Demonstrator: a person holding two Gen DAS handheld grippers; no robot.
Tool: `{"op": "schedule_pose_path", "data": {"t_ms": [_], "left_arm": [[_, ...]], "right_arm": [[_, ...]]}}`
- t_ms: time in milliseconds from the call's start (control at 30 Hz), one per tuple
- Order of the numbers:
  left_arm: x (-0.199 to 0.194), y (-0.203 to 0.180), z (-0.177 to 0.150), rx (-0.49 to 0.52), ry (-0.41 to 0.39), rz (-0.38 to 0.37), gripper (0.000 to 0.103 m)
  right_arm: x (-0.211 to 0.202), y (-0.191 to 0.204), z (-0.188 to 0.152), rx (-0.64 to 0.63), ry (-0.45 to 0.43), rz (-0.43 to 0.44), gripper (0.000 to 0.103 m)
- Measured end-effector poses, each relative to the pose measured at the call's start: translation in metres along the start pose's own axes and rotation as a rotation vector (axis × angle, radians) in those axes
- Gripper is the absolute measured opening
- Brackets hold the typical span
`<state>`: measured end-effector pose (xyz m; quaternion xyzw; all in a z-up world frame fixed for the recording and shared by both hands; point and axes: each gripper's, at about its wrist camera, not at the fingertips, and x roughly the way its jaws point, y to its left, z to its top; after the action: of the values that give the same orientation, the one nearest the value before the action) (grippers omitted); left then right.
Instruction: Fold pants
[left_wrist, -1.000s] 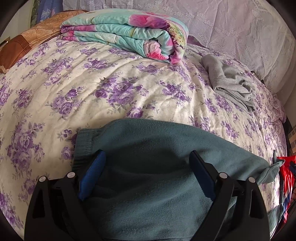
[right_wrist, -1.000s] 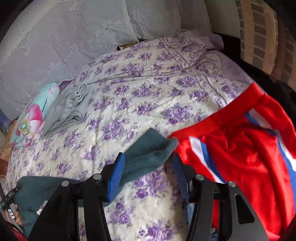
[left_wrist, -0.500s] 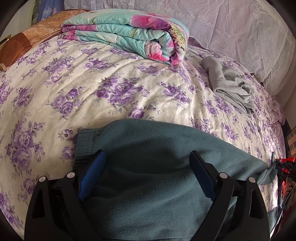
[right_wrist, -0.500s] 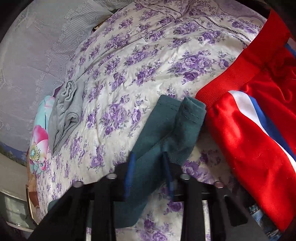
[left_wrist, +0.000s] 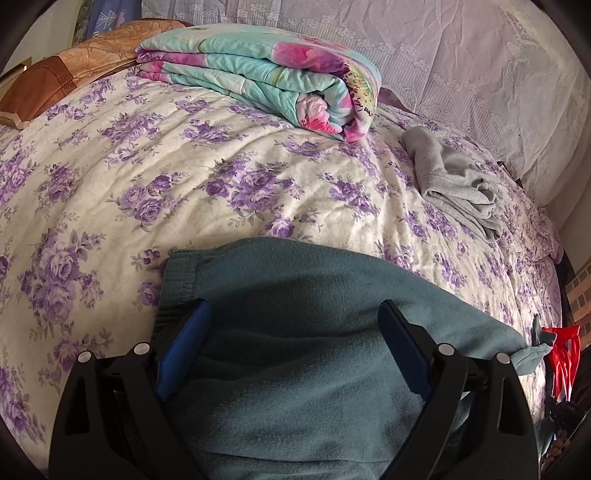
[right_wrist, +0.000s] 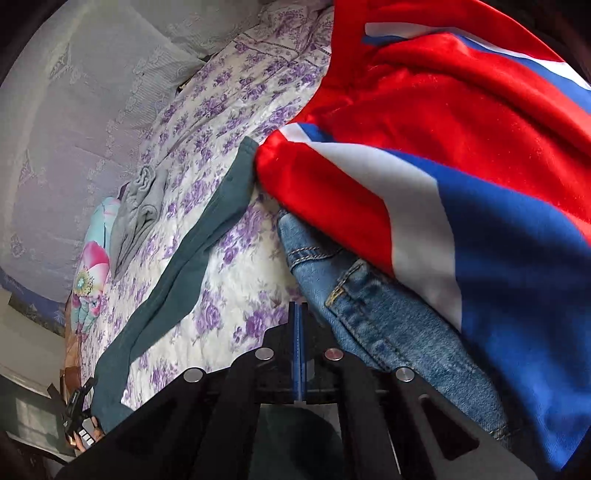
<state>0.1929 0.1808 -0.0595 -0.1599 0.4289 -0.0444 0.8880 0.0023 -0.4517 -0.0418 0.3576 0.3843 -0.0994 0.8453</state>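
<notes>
While we look across the bed (left_wrist: 184, 177), its cover printed with purple flowers, we see a folded floral quilt (left_wrist: 266, 74) and a crumpled grey garment (left_wrist: 454, 184) near the lace-covered wall. Our teal pants (left_wrist: 303, 350) lie stretched along the near edge, waistband at the left. The left gripper (left_wrist: 293, 345) hovers over them, fingers wide apart. The right gripper (right_wrist: 297, 321) has its fingers pressed together on nothing, beside jeans (right_wrist: 369, 306) and a red garment (right_wrist: 424, 122).

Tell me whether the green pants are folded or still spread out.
Spread out. The green pants stretch in one long strip across the bedspread, waistband at one end, leg end beside the red garment.
</notes>
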Motion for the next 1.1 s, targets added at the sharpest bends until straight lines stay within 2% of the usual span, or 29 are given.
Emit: {"op": "schedule_pose_path", "data": {"t_ms": [33, 67, 100, 133, 200, 300, 333, 367, 400, 467, 533, 633, 667, 733, 767, 800, 900, 967, 1033, 1100], "left_arm": [[0.001, -0.001, 0.000, 0.003, 0.002, 0.006, 0.089], [0.001, -0.001, 0.000, 0.005, 0.004, 0.010, 0.089], [0.001, -0.001, -0.001, 0.005, 0.003, 0.010, 0.089], [0.001, -0.001, -0.001, 0.004, 0.001, 0.010, 0.089], [0.002, 0.000, -0.001, 0.000, -0.001, 0.006, 0.089], [0.002, 0.002, 0.000, -0.011, -0.003, -0.002, 0.089], [0.002, 0.002, 0.000, -0.012, -0.002, -0.004, 0.089], [0.002, 0.002, 0.000, -0.013, -0.003, -0.005, 0.089], [0.001, 0.003, -0.001, -0.014, -0.004, -0.008, 0.089], [-0.001, 0.005, -0.001, -0.021, -0.006, -0.018, 0.089], [-0.005, 0.009, 0.000, -0.042, -0.016, -0.034, 0.088], [-0.011, 0.018, 0.000, -0.091, -0.024, -0.077, 0.088], [-0.012, 0.021, 0.000, -0.106, -0.024, -0.085, 0.088], [-0.014, 0.024, 0.000, -0.116, -0.021, -0.095, 0.088], [-0.016, 0.024, 0.000, -0.116, -0.025, -0.096, 0.088], [-0.020, 0.026, -0.001, -0.118, -0.033, -0.091, 0.088], [-0.037, 0.035, 0.002, -0.138, -0.084, -0.056, 0.088], [-0.045, 0.042, 0.011, -0.121, -0.090, -0.040, 0.088], [-0.049, 0.049, 0.019, -0.105, -0.083, 0.016, 0.088], [-0.045, 0.056, 0.027, -0.095, -0.050, 0.028, 0.088]], "right_arm": [[0.002, 0.010, 0.006, 0.001, -0.003, 0.029, 0.022], [0.005, 0.023, 0.013, 0.000, -0.013, 0.048, 0.056], [0.009, 0.035, 0.023, -0.008, -0.032, 0.038, 0.069], [0.015, 0.047, 0.033, -0.018, -0.051, 0.011, 0.073], [0.032, 0.065, 0.052, -0.024, -0.061, -0.012, 0.073], [0.073, 0.065, 0.067, 0.047, 0.058, -0.016, 0.070], [0.082, 0.060, 0.065, 0.084, 0.084, 0.007, 0.048], [0.088, 0.056, 0.061, 0.095, 0.109, 0.046, 0.010], [0.087, 0.054, 0.056, 0.082, 0.106, 0.064, 0.006], [0.065, 0.053, 0.042, 0.010, 0.034, 0.049, 0.005], [0.038, 0.045, 0.021, -0.029, 0.009, 0.060, 0.005], [0.017, 0.018, -0.013, -0.018, 0.090, 0.060, 0.006], [0.017, 0.009, -0.022, -0.018, 0.146, 0.031, 0.012], [0.007, -0.001, -0.031, -0.031, 0.192, 0.043, 0.014], [-0.003, -0.003, -0.031, -0.034, 0.180, 0.035, 0.018], [-0.016, -0.001, -0.029, -0.047, 0.133, 0.027, 0.021], [-0.041, 0.022, -0.015, -0.174, -0.003, -0.016, 0.032], [-0.042, 0.033, 0.002, -0.221, -0.051, -0.036, 0.046], [-0.034, 0.039, 0.022, -0.266, -0.099, -0.096, 0.054], [-0.018, 0.044, 0.039, -0.314, -0.097, -0.142, 0.055]]}}
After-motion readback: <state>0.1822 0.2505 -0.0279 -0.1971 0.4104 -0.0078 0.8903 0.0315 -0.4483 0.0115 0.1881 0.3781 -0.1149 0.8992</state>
